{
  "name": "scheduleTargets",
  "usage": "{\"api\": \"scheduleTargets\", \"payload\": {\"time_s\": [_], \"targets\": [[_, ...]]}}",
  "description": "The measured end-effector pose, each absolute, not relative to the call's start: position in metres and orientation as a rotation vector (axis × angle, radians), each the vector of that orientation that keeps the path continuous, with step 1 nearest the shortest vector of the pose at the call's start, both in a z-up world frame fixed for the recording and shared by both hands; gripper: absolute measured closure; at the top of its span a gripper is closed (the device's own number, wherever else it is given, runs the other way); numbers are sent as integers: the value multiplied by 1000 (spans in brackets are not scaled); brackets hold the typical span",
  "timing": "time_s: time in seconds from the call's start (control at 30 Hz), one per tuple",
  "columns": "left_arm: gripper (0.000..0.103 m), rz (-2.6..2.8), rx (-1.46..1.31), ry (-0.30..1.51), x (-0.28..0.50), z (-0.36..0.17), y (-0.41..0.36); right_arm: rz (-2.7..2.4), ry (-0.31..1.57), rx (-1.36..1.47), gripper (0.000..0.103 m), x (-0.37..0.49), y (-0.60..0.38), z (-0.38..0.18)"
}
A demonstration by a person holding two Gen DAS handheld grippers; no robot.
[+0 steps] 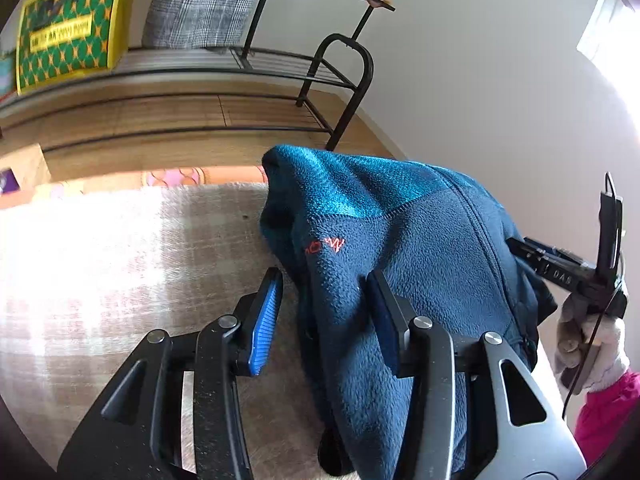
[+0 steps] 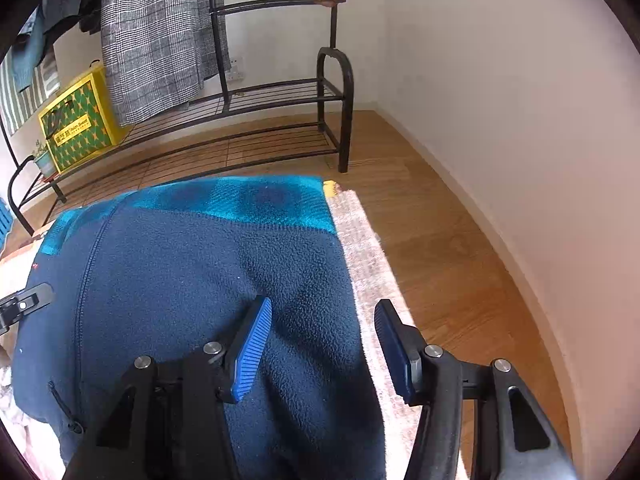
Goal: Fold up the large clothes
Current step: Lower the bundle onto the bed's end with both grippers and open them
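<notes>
Across the pale plaid blanket (image 1: 120, 248) that carries it lies the navy fleece jacket with a teal shoulder band and a small orange chest logo (image 1: 420, 240), spread zip-up and reaching to the blanket's right edge, where wooden floor (image 2: 452, 240) begins. From the right wrist view the body looks broad and mostly flat, with the teal band at the far end and a zipped pocket near the close edge. From the left wrist view one side is humped and rumpled, so the fabric is not smoothed there.

Both tools hover over the garment without a grip. The left gripper (image 1: 324, 308) has its jaws wide, with the jacket's side edge lying in the gap between them. The right gripper (image 2: 324, 340) is likewise wide, straddling the jacket's right edge, one pad over fleece and one over blanket.

My judgement: folding is at an early stage. No clean fold is visible yet; sides, sleeves and the lengthwise fold all appear left to do.
</notes>
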State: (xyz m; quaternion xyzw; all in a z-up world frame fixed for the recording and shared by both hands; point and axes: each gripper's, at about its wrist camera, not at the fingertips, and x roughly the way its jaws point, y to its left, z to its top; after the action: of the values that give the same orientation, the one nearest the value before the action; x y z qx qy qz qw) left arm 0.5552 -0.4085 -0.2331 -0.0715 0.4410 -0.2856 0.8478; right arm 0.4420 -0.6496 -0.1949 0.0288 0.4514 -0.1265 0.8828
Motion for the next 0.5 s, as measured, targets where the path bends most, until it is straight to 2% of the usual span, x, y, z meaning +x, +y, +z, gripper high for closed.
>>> {"api": "scheduleTargets", "payload": {"time_s": [0.23, 0.5], "targets": [[57, -610, -67, 827, 508, -184, -394, -289, 851, 99, 50, 409, -644, -156], [58, -637, -19, 699, 425, -96, -361, -223, 758, 51, 50, 351, -592, -79]]}}
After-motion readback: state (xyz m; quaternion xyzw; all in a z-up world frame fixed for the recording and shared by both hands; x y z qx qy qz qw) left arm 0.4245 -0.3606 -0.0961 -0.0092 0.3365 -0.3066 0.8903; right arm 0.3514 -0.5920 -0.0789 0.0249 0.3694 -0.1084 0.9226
